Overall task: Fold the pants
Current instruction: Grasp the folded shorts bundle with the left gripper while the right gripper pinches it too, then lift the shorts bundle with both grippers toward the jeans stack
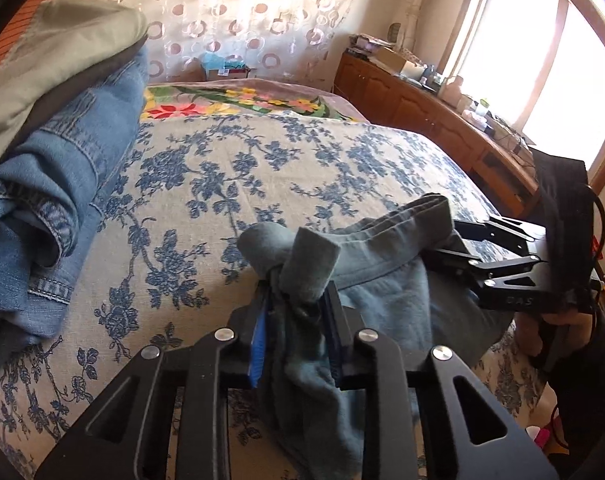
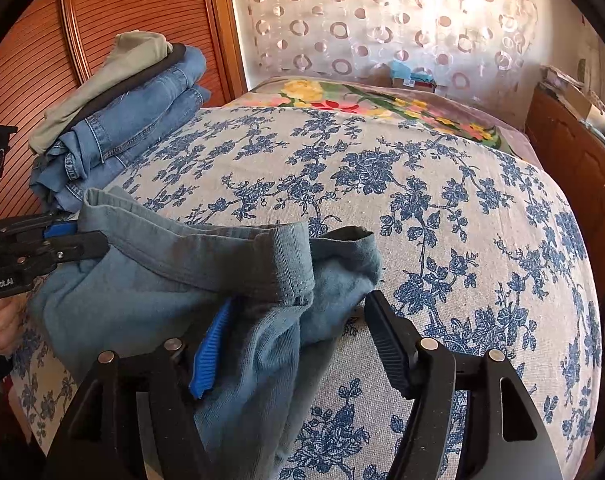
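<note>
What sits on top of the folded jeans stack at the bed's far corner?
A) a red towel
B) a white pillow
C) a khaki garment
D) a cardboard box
C: a folded khaki garment lies on top of the blue jeans, with a thin dark layer between them, seen in both wrist views.

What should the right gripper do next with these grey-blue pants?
Probably close the right gripper: its jaws stand open with the pants' waistband edge lying between them, while the left gripper is already clamped on bunched fabric, so both ends could then be lifted.
</note>
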{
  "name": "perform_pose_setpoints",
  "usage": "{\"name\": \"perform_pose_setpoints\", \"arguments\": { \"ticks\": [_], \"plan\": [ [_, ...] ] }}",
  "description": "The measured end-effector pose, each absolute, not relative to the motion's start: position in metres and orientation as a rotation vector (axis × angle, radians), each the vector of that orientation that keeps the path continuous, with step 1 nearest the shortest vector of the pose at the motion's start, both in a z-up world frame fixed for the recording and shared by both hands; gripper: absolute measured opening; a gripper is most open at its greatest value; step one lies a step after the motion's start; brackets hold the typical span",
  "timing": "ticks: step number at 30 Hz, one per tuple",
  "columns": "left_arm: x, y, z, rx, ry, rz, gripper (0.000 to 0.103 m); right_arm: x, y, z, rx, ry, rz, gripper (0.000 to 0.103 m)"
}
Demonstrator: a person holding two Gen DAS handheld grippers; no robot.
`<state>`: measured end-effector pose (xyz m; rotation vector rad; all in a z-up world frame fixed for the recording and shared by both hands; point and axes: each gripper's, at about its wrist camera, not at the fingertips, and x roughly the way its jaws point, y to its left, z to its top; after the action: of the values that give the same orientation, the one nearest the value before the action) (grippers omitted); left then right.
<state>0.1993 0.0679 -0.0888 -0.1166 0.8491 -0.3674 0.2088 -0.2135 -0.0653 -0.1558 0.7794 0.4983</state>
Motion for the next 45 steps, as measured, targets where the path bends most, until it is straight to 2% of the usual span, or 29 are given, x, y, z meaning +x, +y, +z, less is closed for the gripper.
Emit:
{"name": "perform_pose_setpoints", "arguments": {
  "ticks": [10,13,19,20,22,23,24,25,27,45],
  "plan": [
    [0.203,0.068,-0.092,-0.095,0.862,-0.326,0.027,0.212,-0.217,-0.064,-0.130,0.784,0.499,0.068],
    [0.210,0.074,-0.097,-0.120,0.894,-0.308,0.034,0.214,-0.217,-0.063,-0.123,0.787,0.491,0.068],
    [0.214,0.079,-0.102,-0.140,0.894,-0.309,0.039,0.222,-0.217,-0.062,-0.092,0.798,0.484,0.068],
    [0.214,0.079,-0.101,-0.137,0.891,-0.308,0.039,0.223,-0.217,-0.062,-0.083,0.799,0.483,0.067],
    [0.212,0.077,-0.102,-0.128,0.882,-0.304,0.039,0.224,-0.216,-0.061,-0.079,0.798,0.486,0.057],
    [0.212,0.077,-0.102,-0.120,0.879,-0.306,0.039,0.223,-0.214,-0.061,-0.078,0.799,0.500,0.046],
    [0.211,0.075,-0.102,-0.112,0.877,-0.315,0.031,0.222,-0.212,-0.061,-0.078,0.803,0.520,0.034],
    [0.209,0.075,-0.102,-0.115,0.881,-0.333,0.024,0.222,-0.210,-0.061,-0.078,0.808,0.536,0.029],
    [0.204,0.074,-0.098,-0.119,0.874,-0.350,0.016,0.218,-0.209,-0.060,-0.082,0.805,0.550,0.021],
    [0.129,0.092,0.002,-0.118,0.580,-0.348,0.014,0.151,-0.215,0.030,-0.126,0.502,0.623,0.018]
  ]
}}
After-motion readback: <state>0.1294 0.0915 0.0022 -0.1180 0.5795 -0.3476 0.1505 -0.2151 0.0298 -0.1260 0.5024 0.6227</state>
